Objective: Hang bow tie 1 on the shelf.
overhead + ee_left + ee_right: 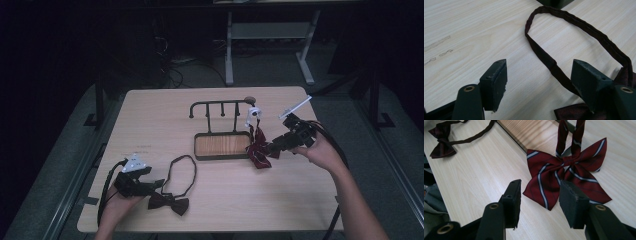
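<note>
A red striped bow tie (259,152) (549,177) rests on the table beside the right end of a black hanger rack (220,107). Its two straps rise to a white clip (253,114) at the rack's end peg. My right gripper (272,147) (541,192) stands open just right of it, with the bow's near tip between the jaws and untouched. A dark maroon bow tie (169,203) (442,143) lies at the front left, its band (182,172) (579,23) looped on the table. My left gripper (159,184) (539,75) is open beside it, and the band passes by one jaw.
The rack stands on a wooden tray base (222,145) (529,132) at the table's middle. The light wood table (150,115) has bare room at the back left and front right. Beyond the far edge, desk legs (229,50) stand in a dark room.
</note>
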`<state>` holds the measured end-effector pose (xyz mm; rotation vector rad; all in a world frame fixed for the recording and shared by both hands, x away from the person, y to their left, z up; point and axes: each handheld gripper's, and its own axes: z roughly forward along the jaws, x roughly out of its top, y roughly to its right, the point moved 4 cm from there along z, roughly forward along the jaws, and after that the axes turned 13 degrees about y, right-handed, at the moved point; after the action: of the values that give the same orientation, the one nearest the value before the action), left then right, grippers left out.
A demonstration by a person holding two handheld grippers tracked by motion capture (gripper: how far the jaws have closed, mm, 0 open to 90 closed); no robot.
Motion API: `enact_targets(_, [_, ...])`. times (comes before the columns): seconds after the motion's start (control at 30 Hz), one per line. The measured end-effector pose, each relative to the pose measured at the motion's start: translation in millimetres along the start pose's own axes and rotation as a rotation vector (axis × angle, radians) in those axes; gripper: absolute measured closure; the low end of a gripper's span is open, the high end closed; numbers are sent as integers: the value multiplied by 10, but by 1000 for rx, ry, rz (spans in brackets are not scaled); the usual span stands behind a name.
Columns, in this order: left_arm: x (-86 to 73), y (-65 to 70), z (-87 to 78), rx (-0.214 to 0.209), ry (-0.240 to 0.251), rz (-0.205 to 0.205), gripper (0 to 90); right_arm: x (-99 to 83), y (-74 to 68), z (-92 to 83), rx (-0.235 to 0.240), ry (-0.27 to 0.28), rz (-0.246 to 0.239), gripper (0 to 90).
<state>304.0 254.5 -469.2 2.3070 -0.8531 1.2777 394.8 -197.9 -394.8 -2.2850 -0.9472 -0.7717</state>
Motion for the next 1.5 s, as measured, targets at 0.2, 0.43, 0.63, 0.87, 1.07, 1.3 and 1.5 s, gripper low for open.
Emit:
enact_targets(0.2, [-2, -5, -5, 1, -2, 1, 299, -93, -15, 26, 8, 5, 7, 510])
enact_targets(0.43, [1, 1, 2, 0, 0, -1, 299, -201, -47, 56, 6, 9, 6, 502])
enact_targets(0.63, [4, 3, 5, 1, 4, -1, 299, -294, -92, 83, 4, 6, 6, 488])
enact_targets(0.87, [10, 3, 3, 0, 2, 3, 300, -392, -110, 95, -5, 11, 13, 473])
enact_targets(1.07, [14, 8, 5, -3, 8, -1, 300, -488, -135, 105, -14, 16, 21, 454])
enact_targets(1.3, [29, 13, 7, -15, 4, 1, 300, -577, -144, 137, -23, 18, 19, 443])
enact_targets(1.5, [49, 18, 20, -19, 2, 7, 300, -699, -160, 138, -34, 28, 28, 438])
